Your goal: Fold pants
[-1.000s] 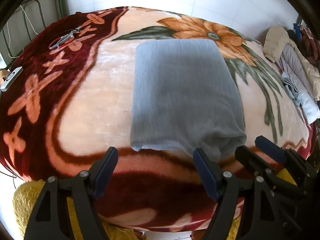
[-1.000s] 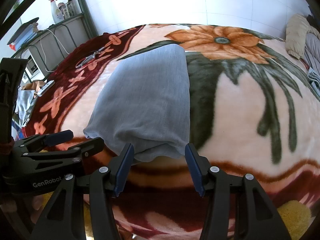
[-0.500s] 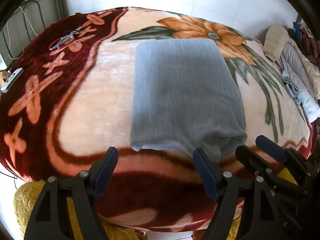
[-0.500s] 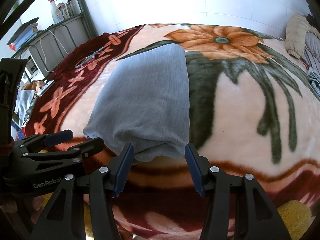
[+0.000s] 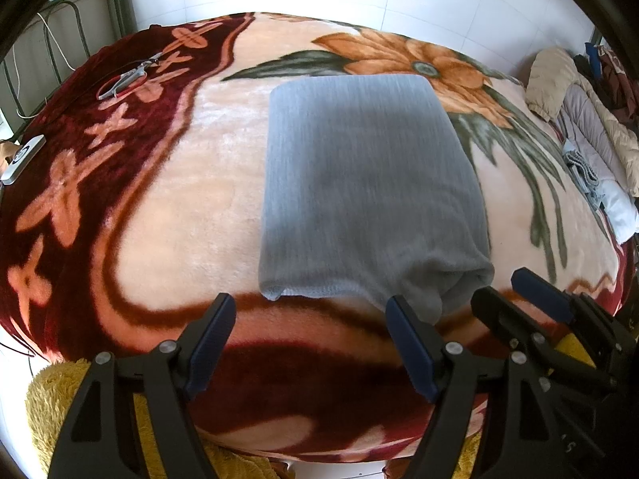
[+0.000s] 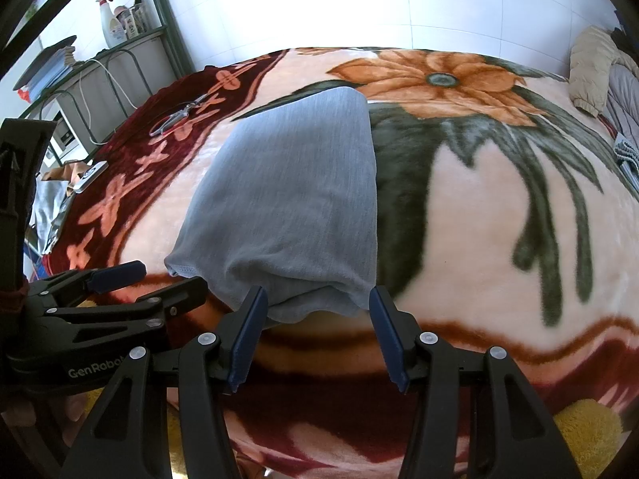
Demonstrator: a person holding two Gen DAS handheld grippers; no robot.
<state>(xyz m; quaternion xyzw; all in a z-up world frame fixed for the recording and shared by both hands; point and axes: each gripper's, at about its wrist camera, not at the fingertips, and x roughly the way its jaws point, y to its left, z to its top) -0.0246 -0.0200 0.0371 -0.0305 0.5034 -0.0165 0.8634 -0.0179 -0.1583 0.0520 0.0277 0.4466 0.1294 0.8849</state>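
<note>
Left tongs (image 5: 307,337): jaws spread wide, nothing between them. They sit off the near edge of the grey pants (image 5: 367,183), over the dark red border of the floral blanket (image 5: 171,183). The right-hand finger tip lies at the pants' near hem; contact cannot be confirmed.

Right tongs (image 6: 315,325): jaws open to a moderate width, empty, straddling the hem at the pants' near right corner. Touching or just short of it cannot be told.

The pants lie folded into a compact rectangle, flat on the blanket, their far edge against the orange flower (image 6: 435,80). The near hem is rumpled and slightly lifted.

Bare blanket surrounds the pants on the left and right. Scissors (image 5: 126,76) lie well left of the pants, near the far left border. A heap of clothing (image 5: 591,127) lies well to the right.
</note>
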